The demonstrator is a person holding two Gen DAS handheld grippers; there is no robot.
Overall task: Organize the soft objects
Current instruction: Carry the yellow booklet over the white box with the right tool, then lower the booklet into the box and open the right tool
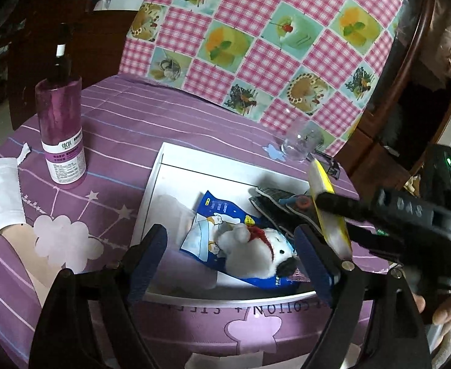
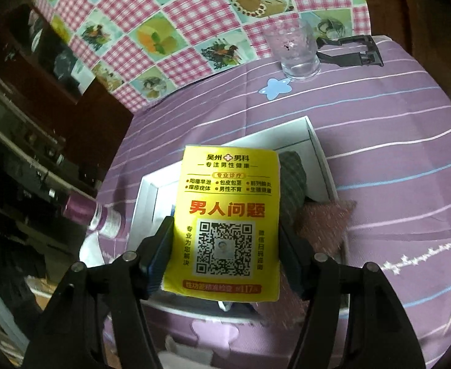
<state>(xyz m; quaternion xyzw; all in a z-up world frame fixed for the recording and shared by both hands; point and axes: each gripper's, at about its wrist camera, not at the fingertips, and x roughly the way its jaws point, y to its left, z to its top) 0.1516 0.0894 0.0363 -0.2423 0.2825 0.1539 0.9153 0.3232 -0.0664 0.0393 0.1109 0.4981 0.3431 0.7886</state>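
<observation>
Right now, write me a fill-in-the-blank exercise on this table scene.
1. The right claw grips a ____ tissue pack.
2. The plush toy lies inside the white ____.
3. The left claw holds ____.
4. The empty glass stands on the ____ striped cloth.

Missing words: yellow; box; nothing; purple

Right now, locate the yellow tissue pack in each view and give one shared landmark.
Left wrist view: the yellow tissue pack sits right of centre, seen edge-on in the right gripper, above the white box.
Right wrist view: it fills the centre, printed face toward the camera, between the gripper's fingers.
Shared landmark: the clear glass beyond the box.
</observation>
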